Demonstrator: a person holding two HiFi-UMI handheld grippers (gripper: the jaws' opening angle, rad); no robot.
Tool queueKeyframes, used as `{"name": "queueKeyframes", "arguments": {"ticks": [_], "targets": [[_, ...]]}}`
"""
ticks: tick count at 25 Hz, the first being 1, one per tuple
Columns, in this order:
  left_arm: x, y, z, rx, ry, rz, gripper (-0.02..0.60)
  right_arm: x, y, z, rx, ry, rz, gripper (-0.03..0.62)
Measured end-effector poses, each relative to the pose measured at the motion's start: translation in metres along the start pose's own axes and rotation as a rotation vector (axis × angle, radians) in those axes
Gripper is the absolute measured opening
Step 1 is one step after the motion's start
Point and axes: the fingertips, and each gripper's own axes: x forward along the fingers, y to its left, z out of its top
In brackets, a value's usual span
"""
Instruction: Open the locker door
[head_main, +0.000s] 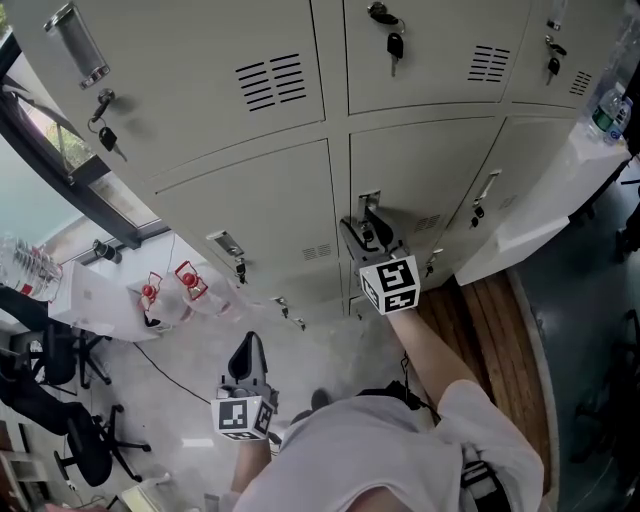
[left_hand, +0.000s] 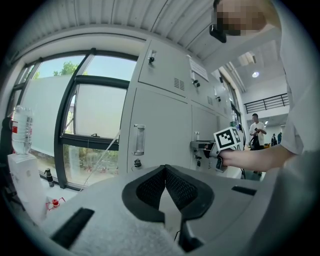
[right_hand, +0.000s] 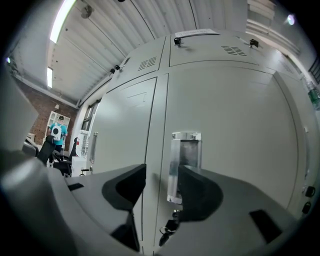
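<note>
Grey lockers (head_main: 260, 215) fill the wall ahead. The middle lower door (head_main: 430, 170) has a metal handle (head_main: 368, 204) with a key (right_hand: 167, 231) hanging in the lock below it. My right gripper (head_main: 366, 228) is open right at this handle. In the right gripper view the handle (right_hand: 184, 159) stands upright between the jaws of the right gripper (right_hand: 162, 171), close against the right jaw. My left gripper (head_main: 249, 345) hangs low and away from the lockers; its jaws (left_hand: 165, 171) are shut with nothing between them.
A white table (head_main: 100, 292) with bottles and red-capped items (head_main: 188, 280) stands at the left by a window (head_main: 62, 150). Office chairs (head_main: 60, 400) sit below it. A white ledge (head_main: 540, 212) with a bottle (head_main: 606, 110) juts out at right. Keys (head_main: 395, 45) hang in upper doors.
</note>
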Motion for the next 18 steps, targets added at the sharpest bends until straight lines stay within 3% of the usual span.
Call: {"name": "queueKeyframes", "arguments": {"ticks": [13,18], "targets": [[0.001,-0.005,-0.001,-0.002,0.0,-0.042,0.002,-0.021,0.005,0.001,0.007,0.014,-0.022,0.186],[0.0,-0.009,-0.004,-0.004,0.001,-0.06,0.002,-0.037,0.003,0.0,-0.01,0.023,-0.054,0.142]]}}
